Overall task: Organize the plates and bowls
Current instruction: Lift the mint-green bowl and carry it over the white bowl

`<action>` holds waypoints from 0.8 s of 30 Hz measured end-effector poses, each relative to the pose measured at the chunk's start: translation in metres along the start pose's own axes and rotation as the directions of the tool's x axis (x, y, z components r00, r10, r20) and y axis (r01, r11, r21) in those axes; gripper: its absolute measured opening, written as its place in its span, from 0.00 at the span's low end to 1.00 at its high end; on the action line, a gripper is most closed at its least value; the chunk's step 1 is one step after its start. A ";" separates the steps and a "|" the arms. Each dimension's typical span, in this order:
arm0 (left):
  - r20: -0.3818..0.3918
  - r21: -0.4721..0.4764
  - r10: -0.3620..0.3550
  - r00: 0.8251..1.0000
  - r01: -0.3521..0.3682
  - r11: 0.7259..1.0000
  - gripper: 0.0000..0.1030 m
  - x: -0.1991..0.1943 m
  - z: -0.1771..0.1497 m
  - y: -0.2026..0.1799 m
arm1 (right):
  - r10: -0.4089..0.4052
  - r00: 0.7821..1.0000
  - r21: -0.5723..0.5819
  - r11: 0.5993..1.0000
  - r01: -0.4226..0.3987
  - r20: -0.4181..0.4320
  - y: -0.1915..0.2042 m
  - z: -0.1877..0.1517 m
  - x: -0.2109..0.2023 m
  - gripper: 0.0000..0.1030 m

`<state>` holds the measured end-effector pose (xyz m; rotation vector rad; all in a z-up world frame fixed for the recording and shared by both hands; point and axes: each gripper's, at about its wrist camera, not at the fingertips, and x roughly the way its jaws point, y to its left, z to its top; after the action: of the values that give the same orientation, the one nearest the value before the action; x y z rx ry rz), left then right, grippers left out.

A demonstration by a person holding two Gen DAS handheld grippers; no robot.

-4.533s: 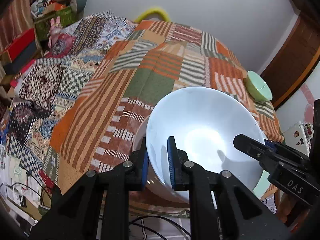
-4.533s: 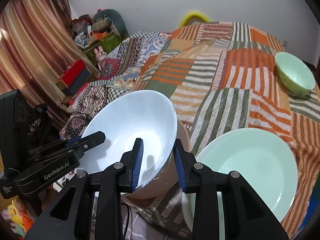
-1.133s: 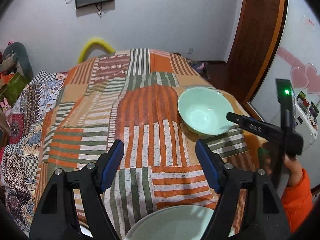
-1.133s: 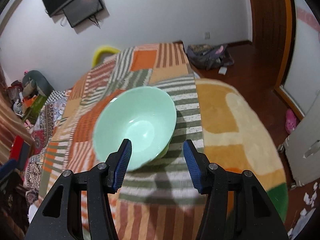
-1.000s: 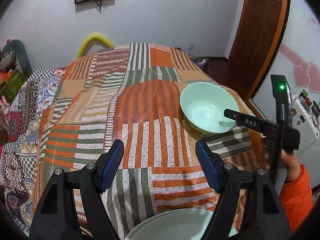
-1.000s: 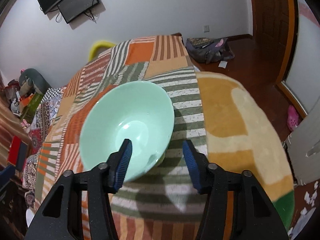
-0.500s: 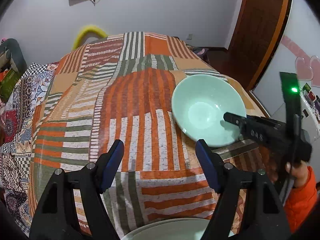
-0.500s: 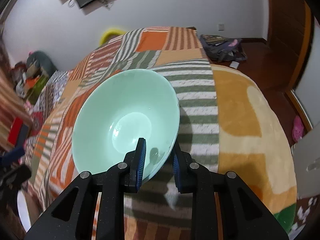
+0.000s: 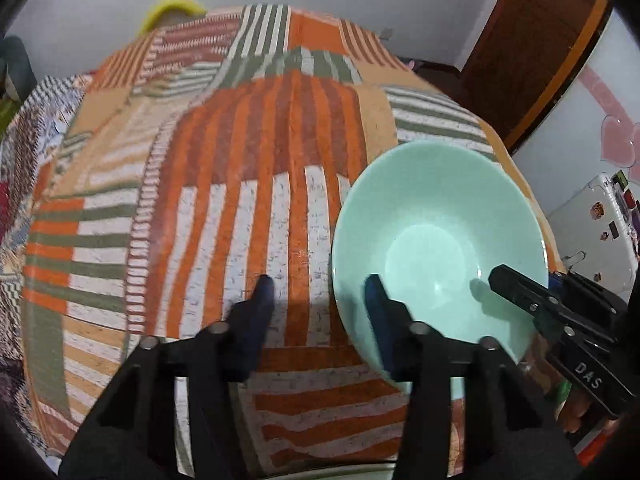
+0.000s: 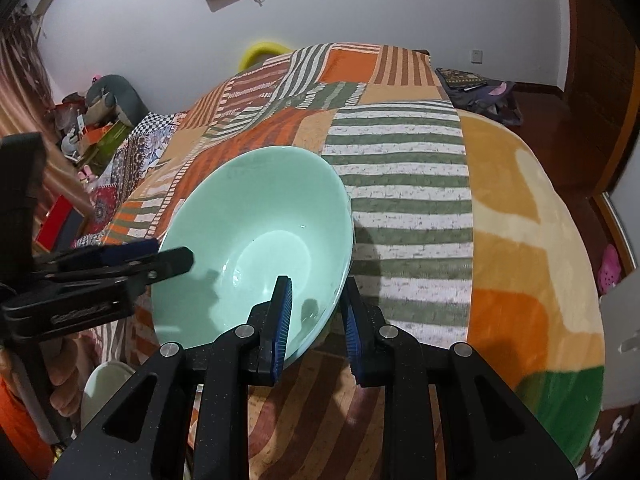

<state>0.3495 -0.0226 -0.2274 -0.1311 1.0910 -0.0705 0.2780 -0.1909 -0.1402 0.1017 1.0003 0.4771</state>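
A mint green bowl (image 9: 436, 240) stands on the striped patchwork cloth; it also shows in the right wrist view (image 10: 256, 240), tilted. My right gripper (image 10: 316, 320) is closed on its near rim, one finger inside, one outside. It shows in the left wrist view (image 9: 520, 284) at the bowl's right rim. My left gripper (image 9: 320, 300) is open; its right finger lies over the bowl's left rim, its left finger over the cloth. In the right wrist view it (image 10: 168, 256) reaches the bowl's left rim.
The rim of a pale green plate (image 10: 104, 384) shows at the cloth's near edge, left of the right gripper. The cloth-covered surface (image 9: 224, 184) stretches to the far wall. A wooden door (image 9: 536, 40) is at the right. Clutter (image 10: 96, 120) lies at the far left.
The right gripper has closed further on the green bowl's rim and tilted it. The left gripper has moved right and closer, its right finger now over the bowl's left rim, jaws narrower.
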 end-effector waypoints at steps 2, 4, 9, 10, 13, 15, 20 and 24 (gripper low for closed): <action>0.005 0.008 -0.006 1.000 0.006 1.000 0.36 0.001 0.000 -0.003 | 0.008 1.000 0.025 1.000 -0.008 0.002 -0.002 0.000 0.001 0.22; 0.011 0.033 -0.012 1.000 0.012 0.999 0.27 0.000 0.000 -0.009 | 0.010 1.000 0.044 0.999 -0.010 0.004 -0.001 0.001 0.002 0.22; 0.026 0.099 0.002 1.000 -0.005 0.995 0.27 -0.003 -0.005 -0.027 | -0.002 1.000 0.051 0.999 0.002 0.006 0.004 -0.002 -0.002 0.22; 0.021 0.094 -0.011 1.000 0.009 0.996 0.27 -0.004 -0.006 -0.027 | -0.009 1.000 0.054 0.999 0.009 0.006 0.003 -0.002 -0.003 0.22; 0.015 0.079 -0.040 0.999 0.039 0.996 0.27 -0.009 -0.007 -0.027 | -0.012 1.000 0.070 0.997 0.011 0.014 0.001 -0.004 -0.008 0.22; 0.023 0.079 -0.041 0.999 0.039 0.996 0.27 -0.014 -0.008 -0.028 | -0.009 1.000 0.080 0.997 0.007 0.018 0.001 -0.005 -0.012 0.22; 0.067 0.085 -0.043 0.997 0.038 0.996 0.25 -0.037 -0.013 -0.029 | -0.005 0.999 0.086 0.996 0.001 0.043 0.008 -0.005 -0.024 0.22; 0.096 0.073 -0.055 0.994 0.048 0.996 0.25 -0.058 -0.017 -0.026 | -0.006 0.997 0.073 0.997 0.000 0.077 0.019 -0.004 -0.038 0.22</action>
<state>0.3077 -0.0423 -0.1801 -0.0977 0.9858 -0.1473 0.2510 -0.1904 -0.1073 0.1830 0.9422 0.4306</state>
